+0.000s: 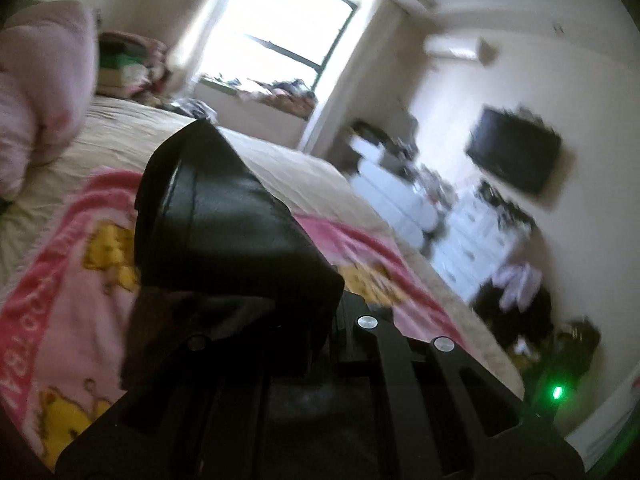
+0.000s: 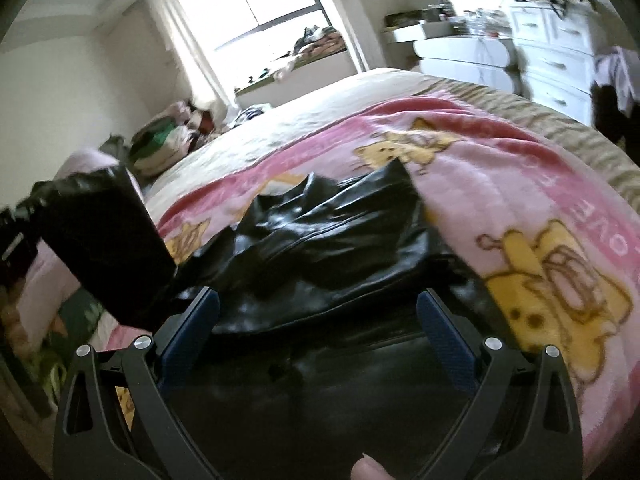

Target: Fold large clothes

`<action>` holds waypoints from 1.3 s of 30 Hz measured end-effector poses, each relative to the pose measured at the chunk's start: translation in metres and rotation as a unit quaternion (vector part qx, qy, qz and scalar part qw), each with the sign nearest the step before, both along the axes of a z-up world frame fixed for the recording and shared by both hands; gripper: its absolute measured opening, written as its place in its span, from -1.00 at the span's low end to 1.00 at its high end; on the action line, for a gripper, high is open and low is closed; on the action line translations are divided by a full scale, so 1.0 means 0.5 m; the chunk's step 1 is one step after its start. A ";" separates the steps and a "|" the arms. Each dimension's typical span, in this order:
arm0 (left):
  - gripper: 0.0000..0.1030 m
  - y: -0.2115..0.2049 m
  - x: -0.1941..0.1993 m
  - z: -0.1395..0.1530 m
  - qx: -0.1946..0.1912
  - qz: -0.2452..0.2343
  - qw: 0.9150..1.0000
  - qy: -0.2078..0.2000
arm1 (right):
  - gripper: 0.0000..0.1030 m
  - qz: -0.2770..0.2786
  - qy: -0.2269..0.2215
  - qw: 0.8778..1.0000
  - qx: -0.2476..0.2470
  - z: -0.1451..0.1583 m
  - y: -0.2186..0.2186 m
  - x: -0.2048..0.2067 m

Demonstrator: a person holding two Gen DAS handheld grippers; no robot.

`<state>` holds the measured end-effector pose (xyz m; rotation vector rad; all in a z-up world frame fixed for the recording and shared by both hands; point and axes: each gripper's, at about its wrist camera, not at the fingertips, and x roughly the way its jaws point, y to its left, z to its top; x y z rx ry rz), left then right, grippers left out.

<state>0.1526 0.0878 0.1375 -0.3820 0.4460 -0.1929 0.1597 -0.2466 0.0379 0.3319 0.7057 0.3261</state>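
Fold is underway, nowhere near finished. The black jacket, shiny and leather-like, is lying crumpled across the middle of the right wrist view on the pink blanket, which is covering the bed.

The left gripper is sitting fully closed, and a flap of the same black material is filling the centre of the left wrist view, draped over its fingers, so I'm reading that as pinched between them. In the right wrist view that lifted panel is showing at the left edge, raised clear of the blanket.

The right gripper is standing wide open, its blue pads apart, with black material lying under and between them; the pads aren't pressing on it. A fingertip is showing at the bottom edge.

Judging by the rumpled body and no clean crease anywhere, no complete fold is in place yet. Still left: laying this panel over, squaring it up, then the remaining folds.

Both views are motion-blurred, so edges are soft.
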 end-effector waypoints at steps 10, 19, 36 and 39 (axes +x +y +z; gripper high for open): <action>-0.96 -0.146 0.064 -0.133 0.059 -0.109 0.990 0.073 | 0.91 -0.049 -0.002 0.999 0.009 -0.008 -0.087 -0.006; -0.61 -0.217 0.086 -0.261 0.094 -0.193 0.966 0.145 | 0.91 -0.103 0.010 0.994 0.032 -0.023 -0.171 0.004; 0.82 -0.185 0.003 -0.283 0.123 -0.215 0.955 0.162 | 0.88 0.016 0.128 0.988 0.081 -0.121 -0.038 0.113; 0.82 -0.108 0.003 -0.248 0.111 -0.161 0.970 0.146 | 0.46 0.025 0.161 0.984 0.077 -0.156 -0.003 0.140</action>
